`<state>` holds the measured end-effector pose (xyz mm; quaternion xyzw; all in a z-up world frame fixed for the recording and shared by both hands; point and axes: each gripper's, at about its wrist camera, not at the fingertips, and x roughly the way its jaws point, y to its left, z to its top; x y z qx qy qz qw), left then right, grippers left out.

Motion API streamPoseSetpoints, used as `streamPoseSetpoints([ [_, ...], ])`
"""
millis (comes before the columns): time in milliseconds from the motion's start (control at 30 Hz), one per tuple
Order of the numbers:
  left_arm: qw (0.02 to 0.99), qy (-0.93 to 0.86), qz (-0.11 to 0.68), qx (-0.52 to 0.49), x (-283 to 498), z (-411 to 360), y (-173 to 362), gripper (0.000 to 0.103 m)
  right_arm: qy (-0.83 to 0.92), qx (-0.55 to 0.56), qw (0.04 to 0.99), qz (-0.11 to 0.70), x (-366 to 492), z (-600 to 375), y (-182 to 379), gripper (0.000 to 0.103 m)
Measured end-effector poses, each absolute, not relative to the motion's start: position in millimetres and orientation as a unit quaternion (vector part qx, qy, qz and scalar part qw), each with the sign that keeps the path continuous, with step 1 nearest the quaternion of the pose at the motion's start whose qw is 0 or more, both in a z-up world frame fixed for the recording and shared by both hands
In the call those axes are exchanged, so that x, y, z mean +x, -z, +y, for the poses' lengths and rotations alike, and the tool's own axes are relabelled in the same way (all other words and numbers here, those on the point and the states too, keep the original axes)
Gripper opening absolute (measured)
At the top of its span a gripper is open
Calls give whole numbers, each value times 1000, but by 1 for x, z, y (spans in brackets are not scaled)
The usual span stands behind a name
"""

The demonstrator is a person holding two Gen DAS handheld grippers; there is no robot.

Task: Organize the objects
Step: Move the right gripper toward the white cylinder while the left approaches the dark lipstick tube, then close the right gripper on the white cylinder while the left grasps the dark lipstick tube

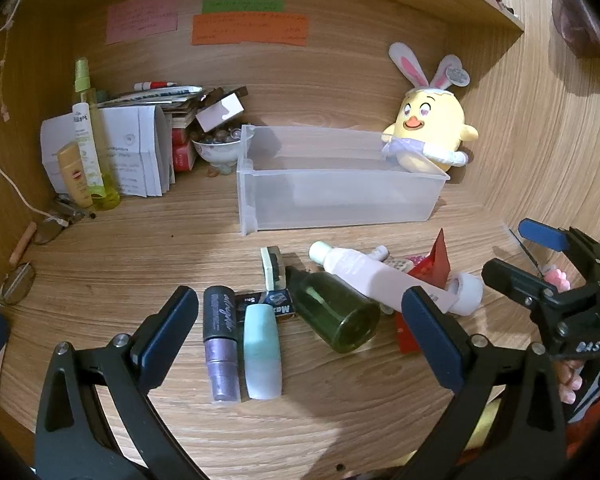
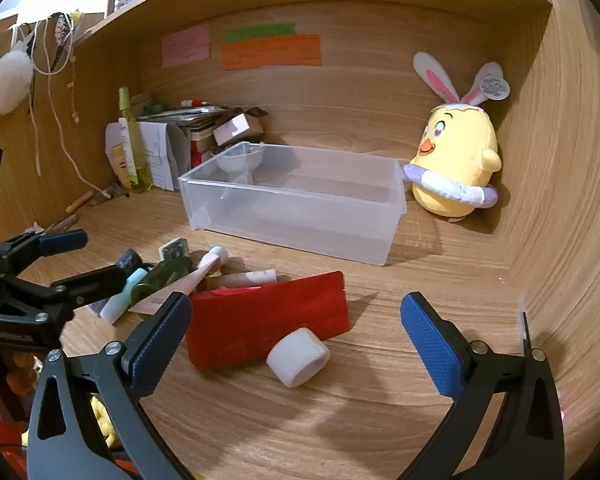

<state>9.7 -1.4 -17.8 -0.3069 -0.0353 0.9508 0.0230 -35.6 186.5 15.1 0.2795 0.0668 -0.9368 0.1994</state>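
A clear plastic bin (image 1: pixel 340 196) (image 2: pixel 300 200) stands open on the wooden desk. In front of it lies a pile: a purple tube (image 1: pixel 220 344), a pale teal tube (image 1: pixel 262 354), a green bottle (image 1: pixel 336 316) (image 2: pixel 166 276), a pale pink tube (image 1: pixel 380 276), a red packet (image 2: pixel 268 324) and a white cap (image 2: pixel 298 356). My left gripper (image 1: pixel 300 328) is open above the tubes and the green bottle. My right gripper (image 2: pixel 296 336) is open over the red packet and white cap. Each gripper shows in the other's view, the left one (image 2: pixel 80 260) and the right one (image 1: pixel 524 252).
A yellow chick plush (image 1: pixel 432 136) (image 2: pixel 456 168) sits at the back right by the bin. Bottles (image 1: pixel 88 136), papers, boxes and a bowl (image 1: pixel 216 148) crowd the back left corner. Glasses (image 1: pixel 20 284) lie at the left. Sticky notes (image 1: pixel 248 28) hang on the back wall.
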Motion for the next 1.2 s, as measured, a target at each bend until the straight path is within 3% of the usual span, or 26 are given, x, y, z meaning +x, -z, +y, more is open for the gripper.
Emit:
streamPoseSetpoints([
  [267, -3, -955, -52, -293, 18, -30, 12, 102, 938, 285, 195, 28, -44, 208, -15, 103],
  [367, -19, -950, -59, -305, 17, -42, 16, 88, 939, 288, 188, 20, -46, 214, -12, 103],
  [533, -28, -940, -88, -328, 9, -60, 29, 85, 936, 301, 183, 25, -48, 216, -2, 102],
  [733, -34, -928, -96, -358, -1, -67, 48, 69, 930, 317, 182, 49, -49, 212, 14, 91],
  [1033, -29, -914, -117, -388, -19, -71, 67, 55, 911, 349, 214, 46, -57, 204, 33, 70],
  [1200, -29, -911, -120, -393, -24, -70, 71, 49, 901, 367, 229, 41, -61, 199, 42, 50],
])
